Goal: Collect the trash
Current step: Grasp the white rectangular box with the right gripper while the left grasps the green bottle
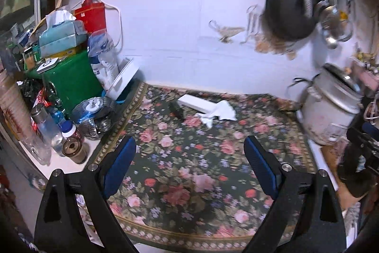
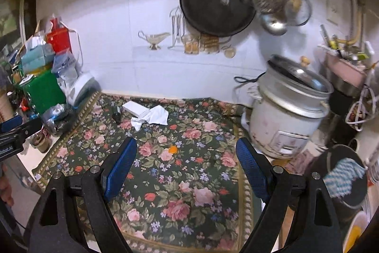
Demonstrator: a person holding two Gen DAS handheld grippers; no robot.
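A crumpled white tissue (image 1: 219, 112) lies on the floral cloth (image 1: 184, 158) near the far wall, beside a flat white box (image 1: 195, 102) and a small dark object (image 1: 175, 108). In the right wrist view the tissue (image 2: 154, 117), the box (image 2: 136, 108) and the dark object (image 2: 116, 114) lie at the far left of the cloth, and a small orange scrap (image 2: 173, 148) lies mid-cloth. My left gripper (image 1: 189, 153) is open and empty, above the cloth short of the tissue. My right gripper (image 2: 186, 153) is open and empty, with the orange scrap between its fingertips.
A white rice cooker (image 2: 286, 115) stands at the right edge of the cloth (image 2: 189, 181). Clutter fills the left: a green box (image 1: 71, 80), a tissue pack (image 1: 60, 36), bottles and jars (image 1: 71, 141). A black pan (image 2: 213, 4) and ladles hang on the wall.
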